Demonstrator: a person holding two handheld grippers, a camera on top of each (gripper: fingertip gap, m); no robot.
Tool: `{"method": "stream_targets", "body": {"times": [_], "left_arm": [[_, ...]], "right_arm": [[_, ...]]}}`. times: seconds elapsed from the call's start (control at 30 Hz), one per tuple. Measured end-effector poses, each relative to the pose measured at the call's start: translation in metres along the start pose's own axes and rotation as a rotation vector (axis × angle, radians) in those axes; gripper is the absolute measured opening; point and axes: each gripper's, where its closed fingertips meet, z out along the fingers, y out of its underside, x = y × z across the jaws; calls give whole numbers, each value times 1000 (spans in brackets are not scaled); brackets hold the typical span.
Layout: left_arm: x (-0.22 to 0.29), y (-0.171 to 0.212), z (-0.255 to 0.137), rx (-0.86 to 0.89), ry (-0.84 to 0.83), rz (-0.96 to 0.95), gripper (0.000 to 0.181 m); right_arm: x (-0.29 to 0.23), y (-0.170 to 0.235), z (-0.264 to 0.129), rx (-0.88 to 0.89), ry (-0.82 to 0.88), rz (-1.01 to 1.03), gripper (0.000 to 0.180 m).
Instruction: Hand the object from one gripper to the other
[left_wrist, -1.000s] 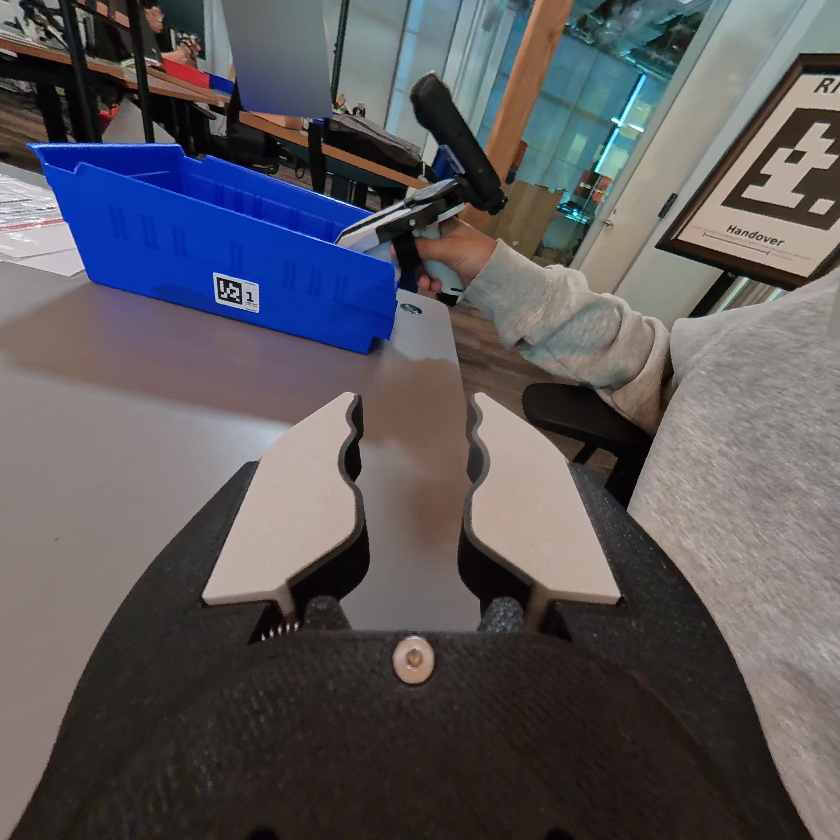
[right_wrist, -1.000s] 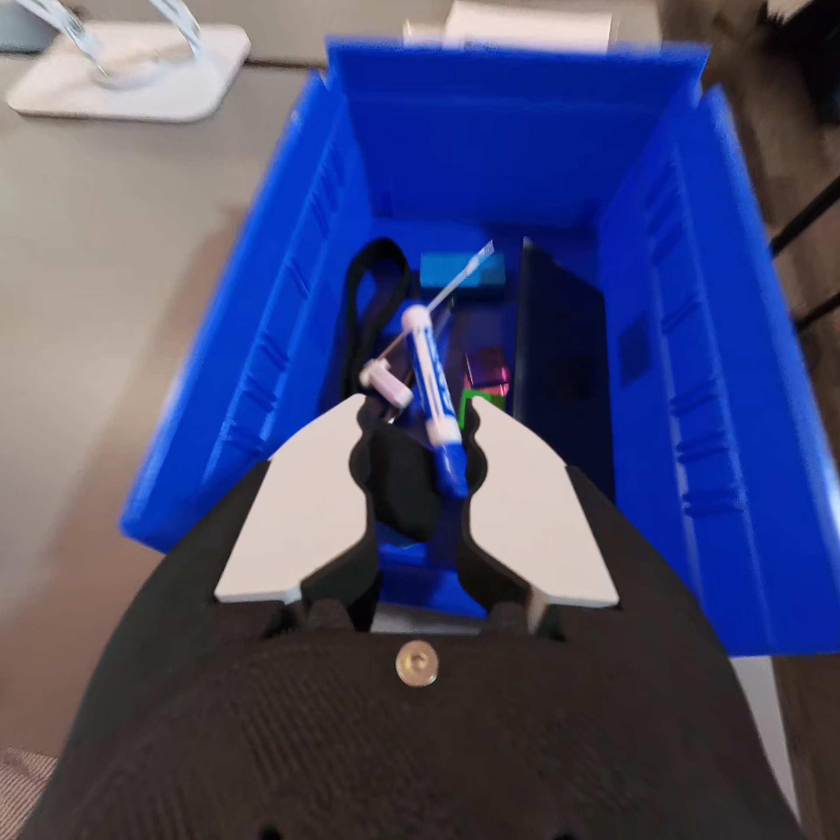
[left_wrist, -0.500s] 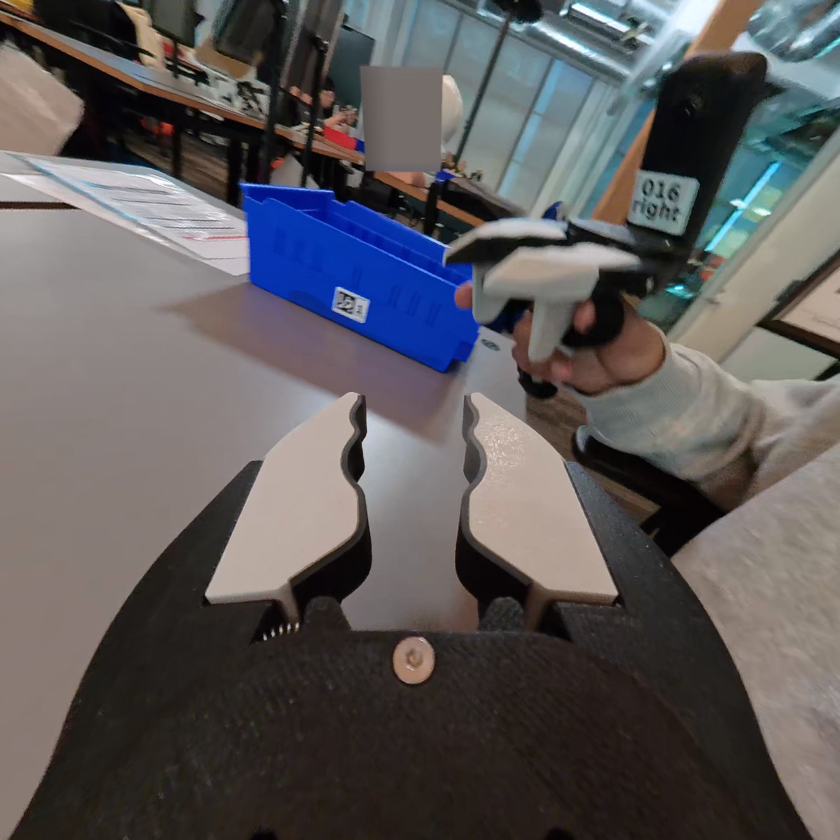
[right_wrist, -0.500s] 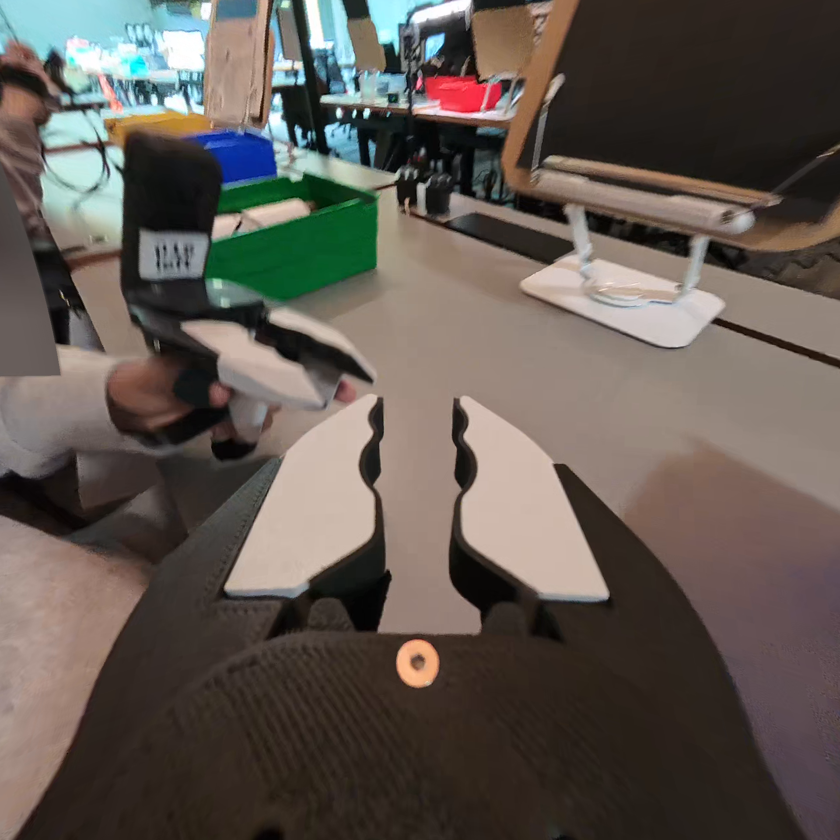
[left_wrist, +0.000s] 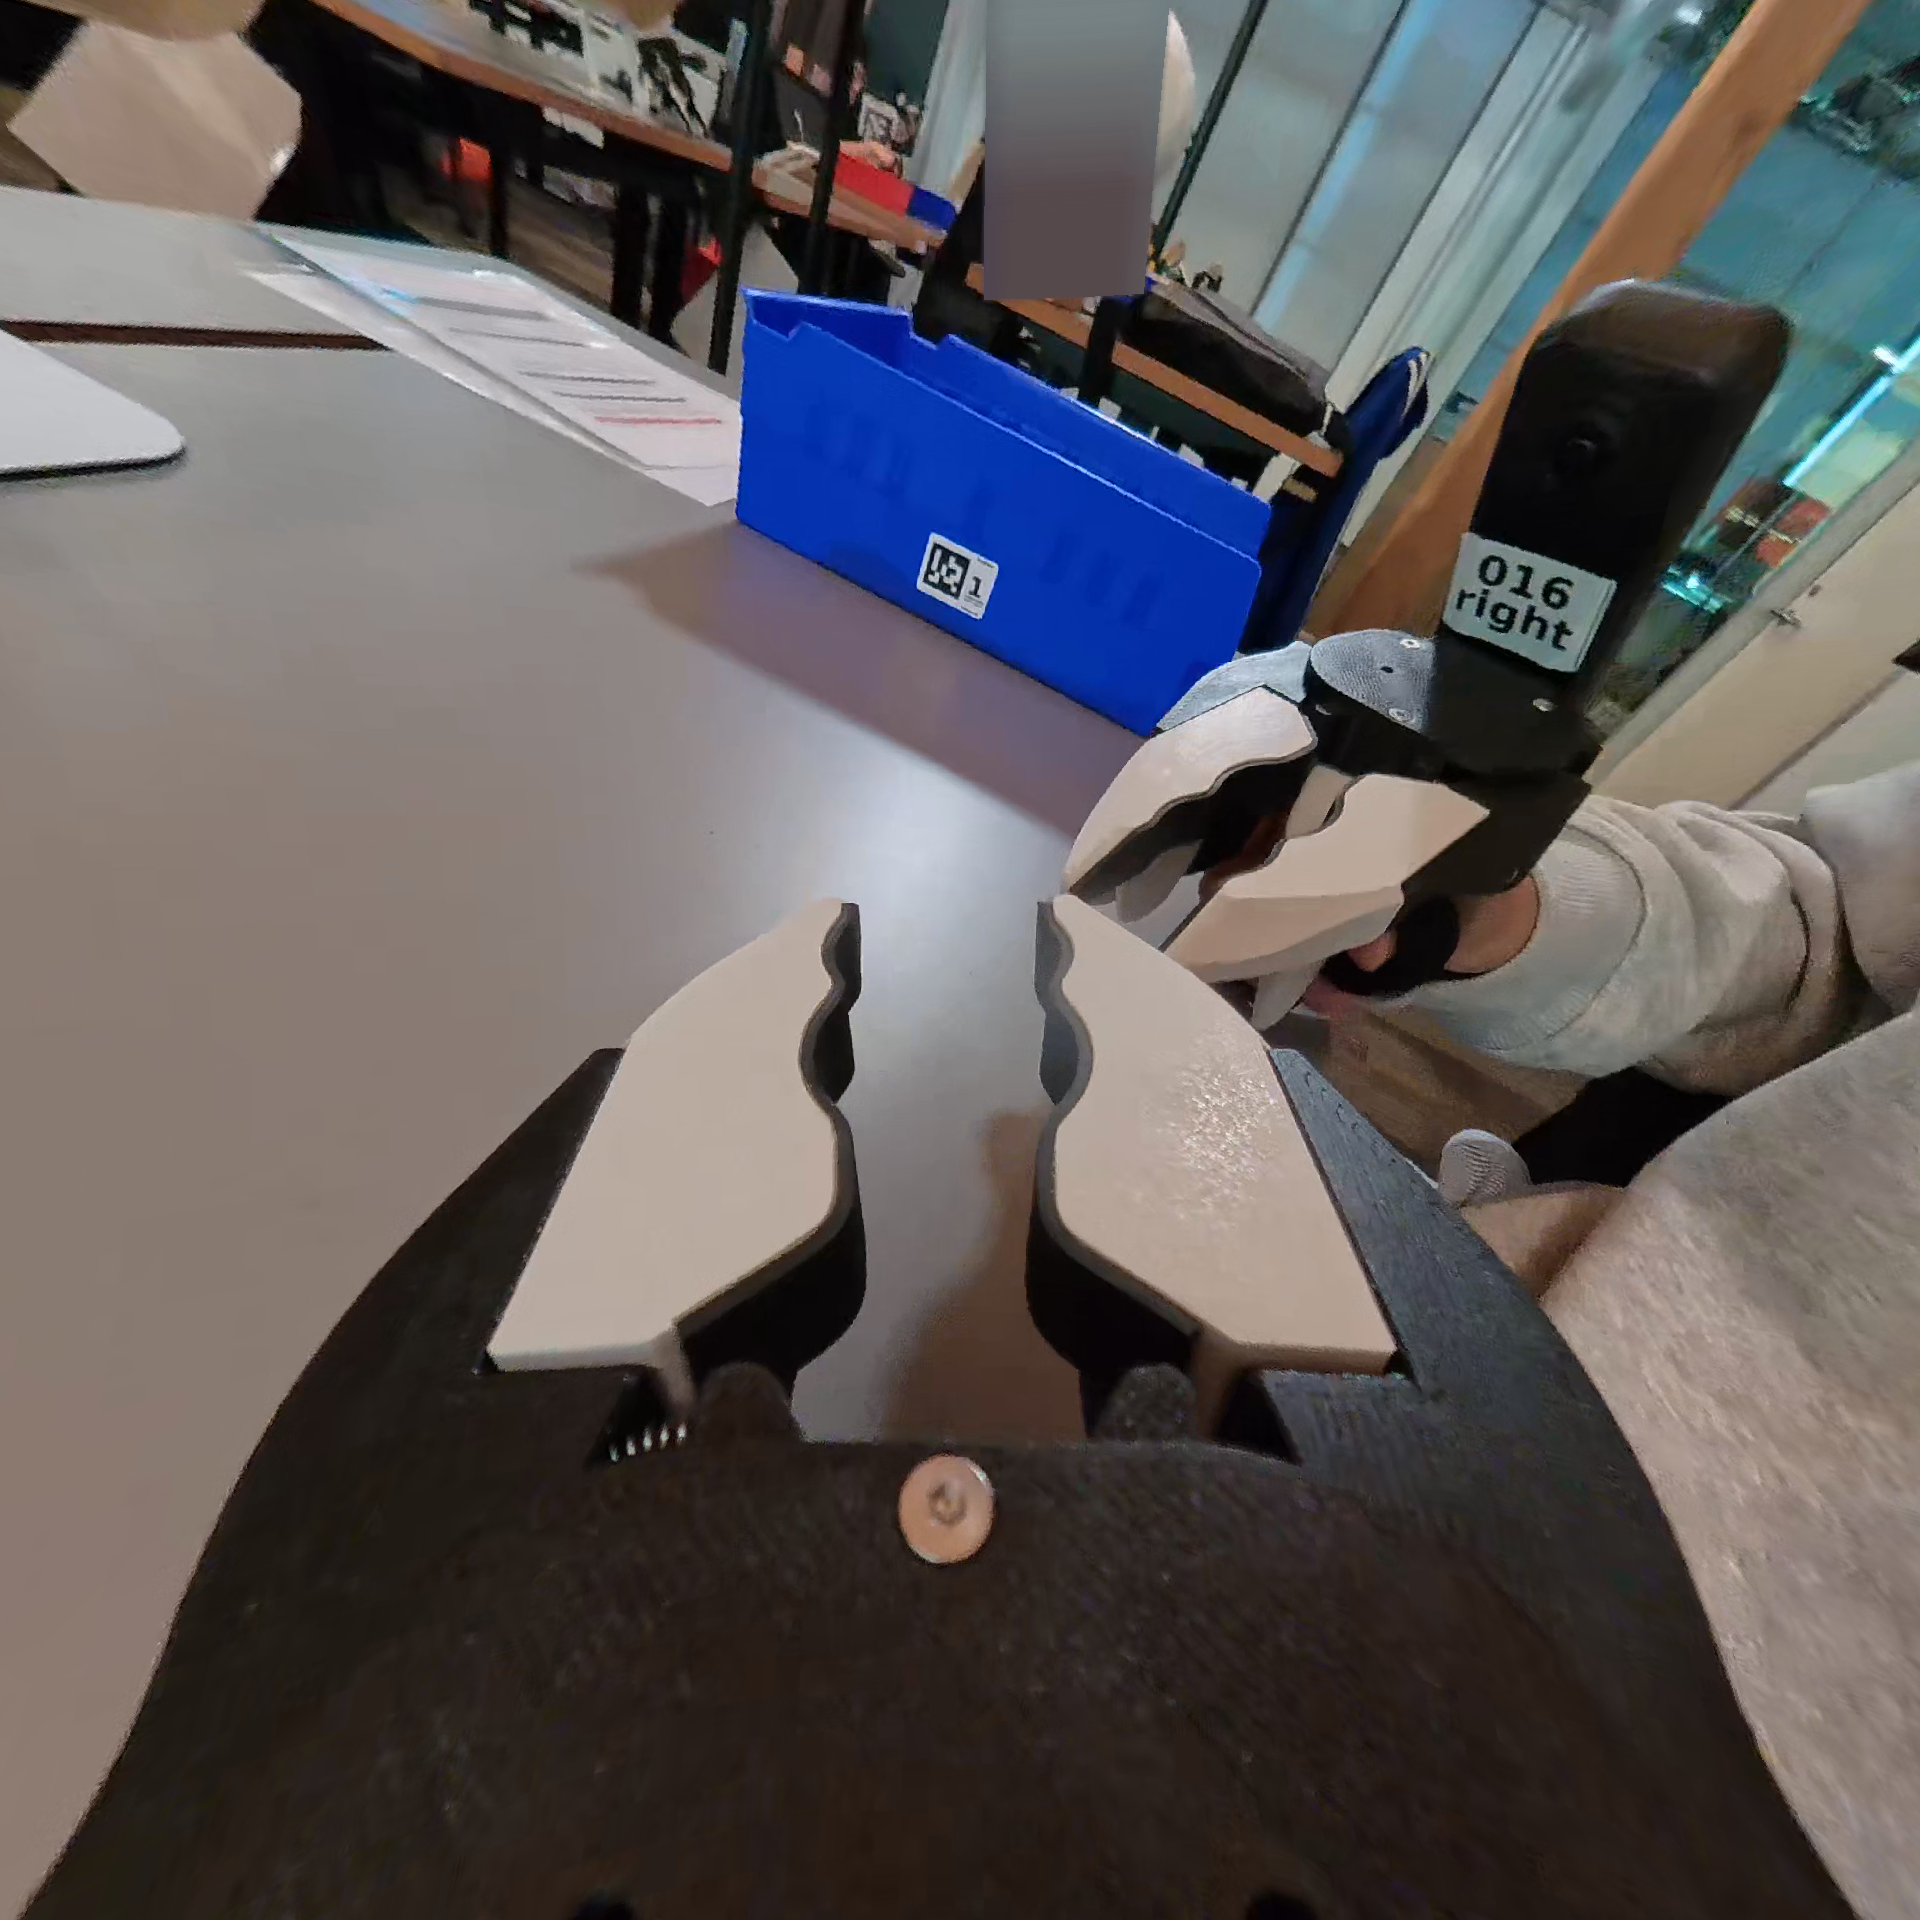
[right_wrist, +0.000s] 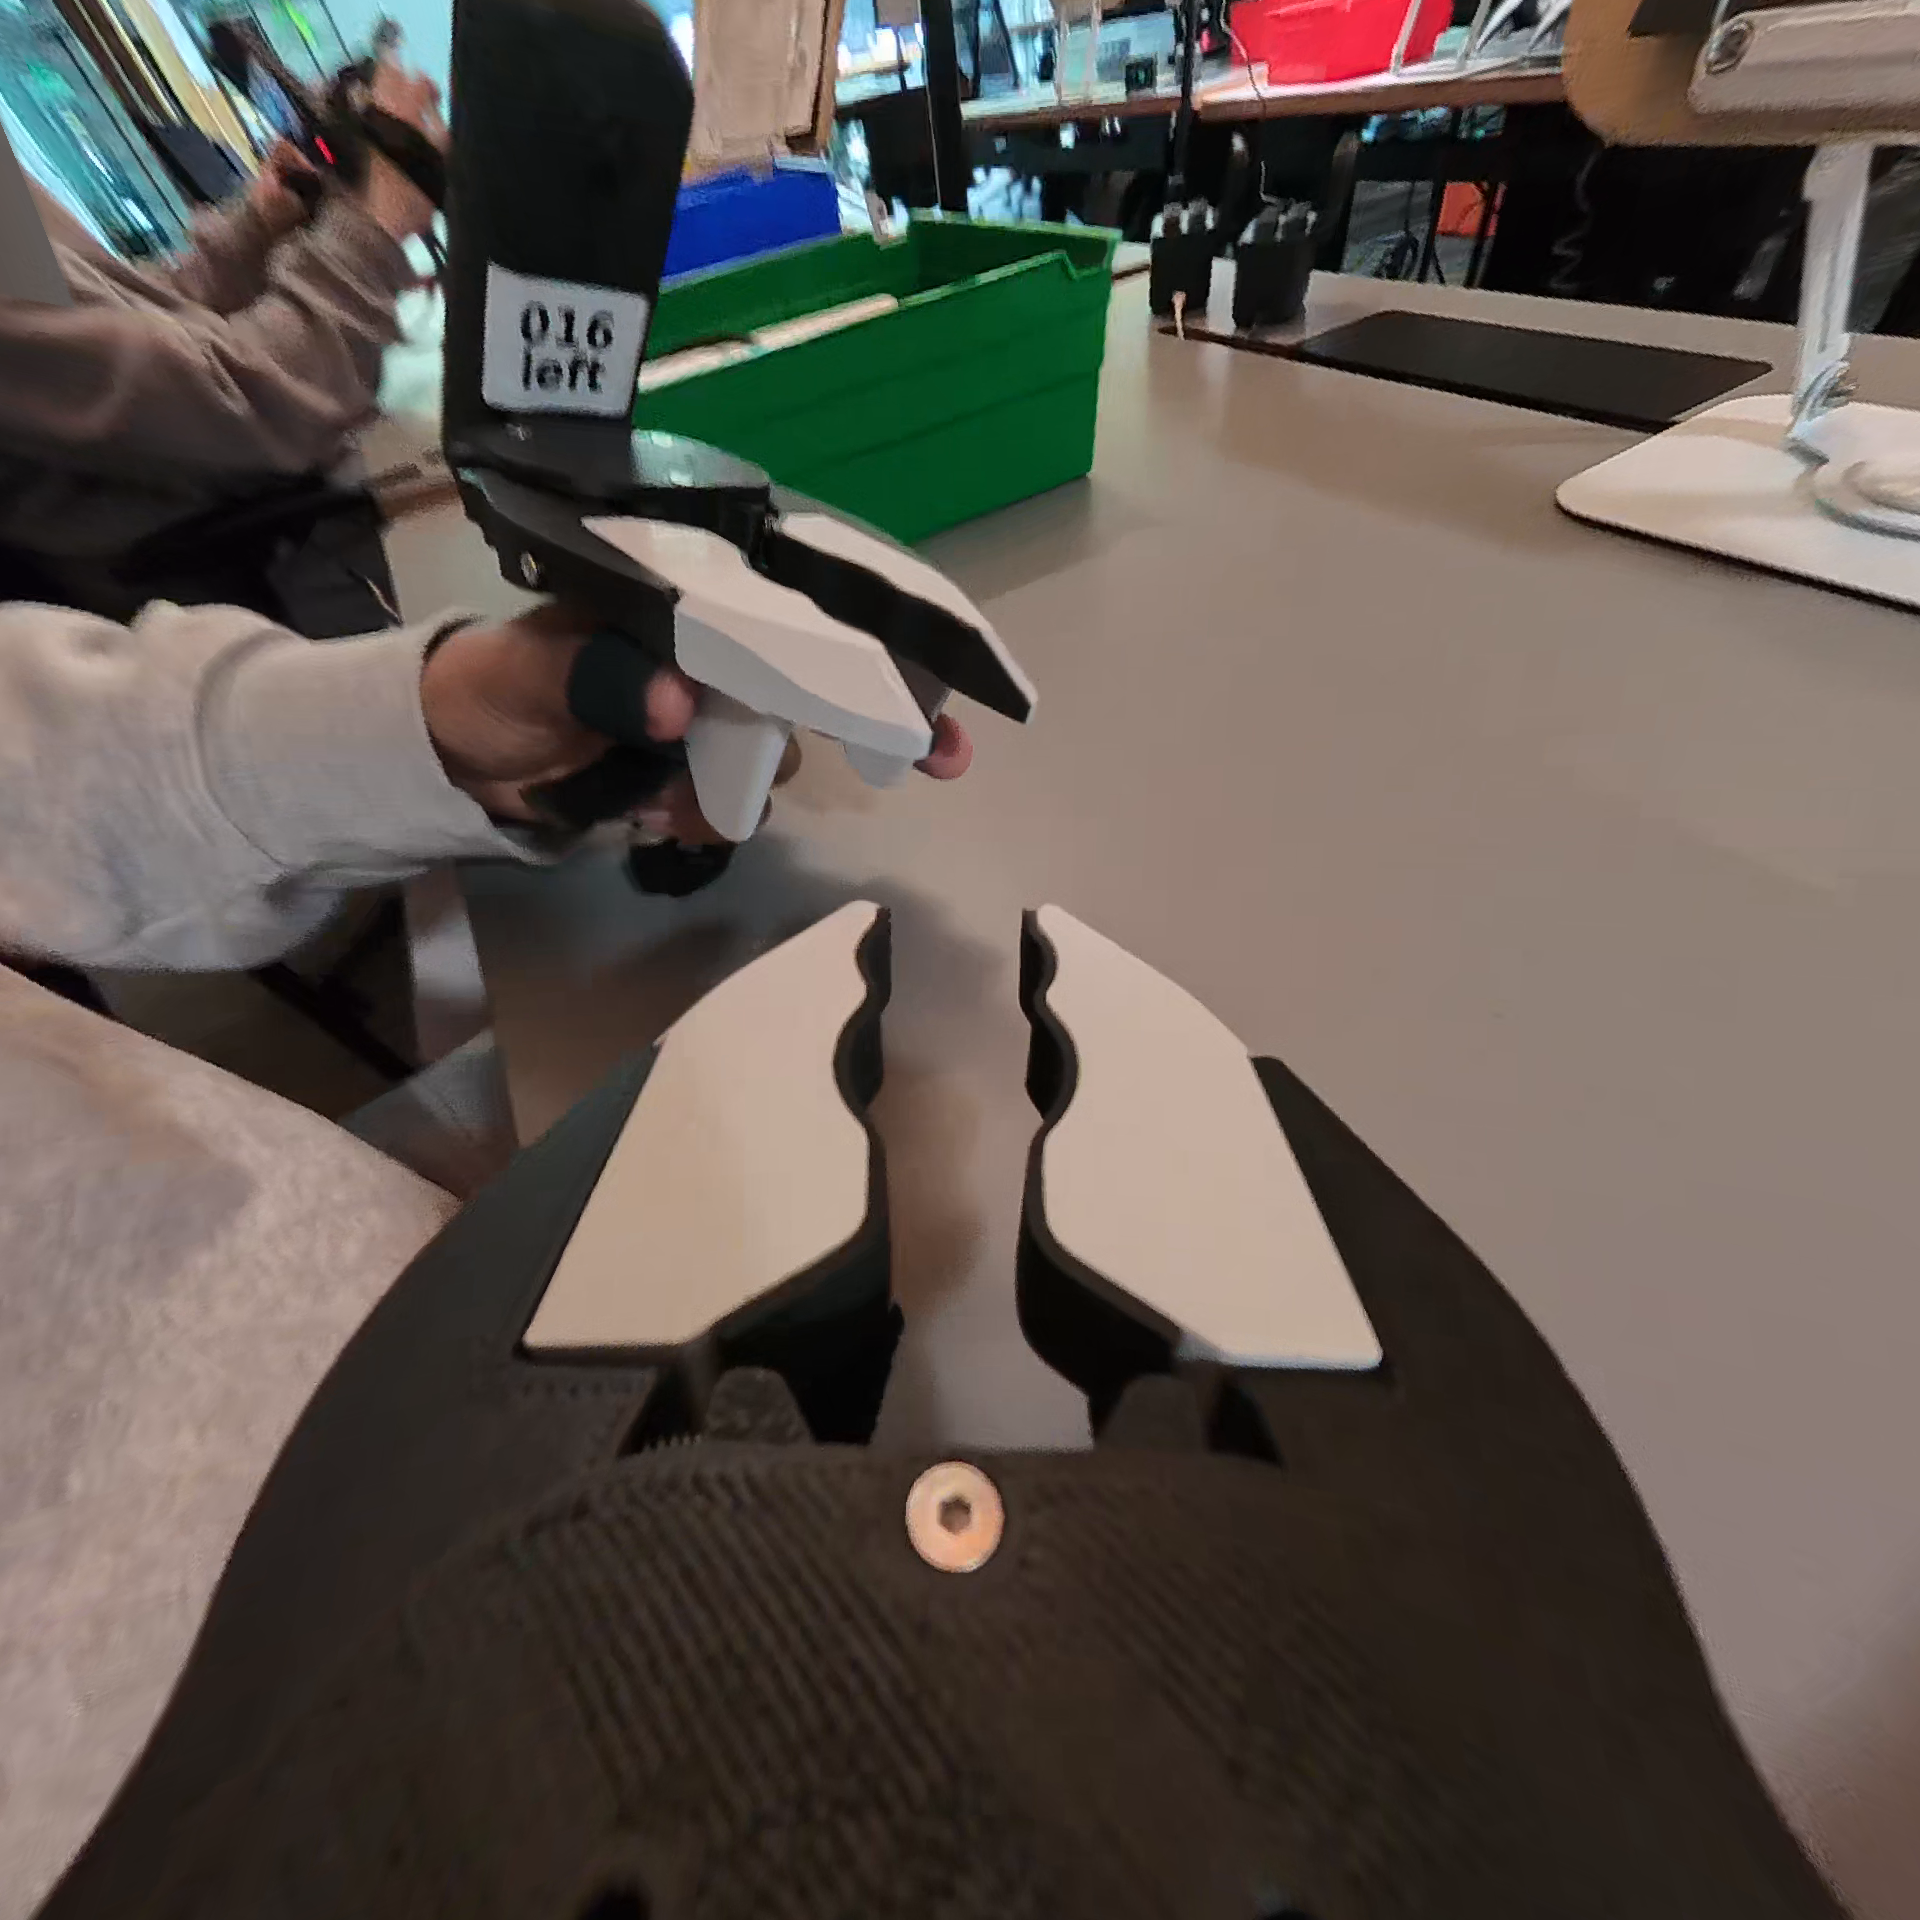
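Note:
My left gripper (left_wrist: 945, 914) is open and empty, held low over the grey table (left_wrist: 416, 779). My right gripper (right_wrist: 956, 914) is also open, by a narrow gap, and empty. In the left wrist view the right gripper (left_wrist: 1143, 873) hangs just right of my left fingertips, held by a hand in a grey sleeve. In the right wrist view the left gripper (right_wrist: 971, 717) is up and to the left, pointing right. No object is between either pair of fingers. The blue bin (left_wrist: 997, 520) stands at the table's far right; its inside is hidden.
A green bin (right_wrist: 883, 384) stands on the table behind the left gripper. A white stand base (right_wrist: 1745, 488) and a dark mat (right_wrist: 1507, 364) lie at the far right. A paper sheet (left_wrist: 582, 374) lies left of the blue bin. The person's torso is close behind. Tip to tip, the grippers are about 5 cm apart.
My right gripper came out of the blue bin with nothing in it and swung round towards the left gripper. Both now hang close together near the table's front edge. Both jaw gaps have narrowed slightly.

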Motion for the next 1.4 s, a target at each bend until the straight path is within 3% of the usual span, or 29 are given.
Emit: {"method": "stream_targets", "body": {"times": [0.17,0.4,0.67,0.77,0.83,0.93,1.03,1.13,1.23,1.4], "left_arm": [[-5,-7,-14,44,-61,64,28],[-5,-28,-31,148,-101,206,22],[-22,-29,-38,130,-189,254,20],[-4,-51,-46,223,-167,231,23],[5,-78,-63,303,-206,232,23],[-1,-129,-118,351,-394,303,23],[-7,-158,-183,302,-469,135,28],[-19,-132,-230,133,-531,-43,35],[-66,-73,-283,-134,-816,-123,34],[-99,13,-307,-399,-802,-399,32]], "right_arm": [[4,-4,0,30,-33,129,37],[-12,2,3,-21,-23,-61,37],[-14,1,3,-15,-54,-2,35],[-8,3,3,-27,-21,-35,34],[-6,6,4,-47,11,-89,34],[-9,9,4,-62,25,-139,32],[-12,11,2,-64,32,-165,29],[-13,11,0,-61,46,-153,28],[-11,11,1,-62,56,-133,27],[-5,12,6,-78,79,-128,24]]}}
